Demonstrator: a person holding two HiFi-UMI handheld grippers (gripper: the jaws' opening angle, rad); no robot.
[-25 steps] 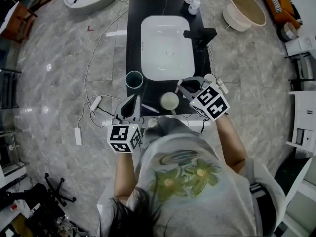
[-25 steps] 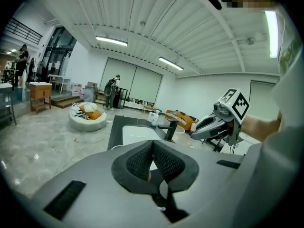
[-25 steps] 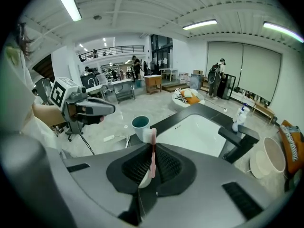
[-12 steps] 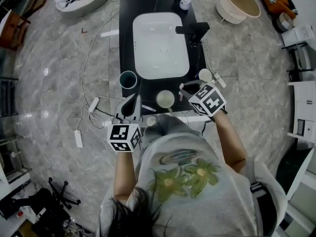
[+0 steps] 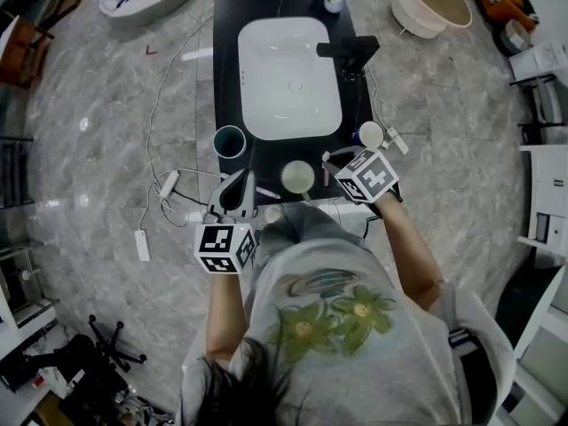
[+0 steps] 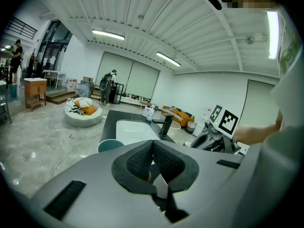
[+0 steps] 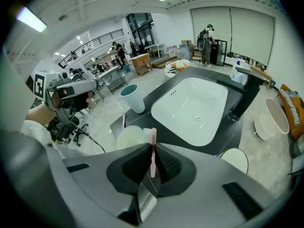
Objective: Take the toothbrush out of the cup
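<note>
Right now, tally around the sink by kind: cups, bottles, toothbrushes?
Cups: 3 (teal cup, cream cup, white cup)
Bottles: 2
Toothbrushes: 1, the pink toothbrush clamped in the right gripper
Total: 6; a slim white item beside the cream cup is too small to name.

Ceiling strip lights point(image 6: 108, 34) give bright, even light; focus is sharp, edges bend fisheye-style, corners go dark.
</note>
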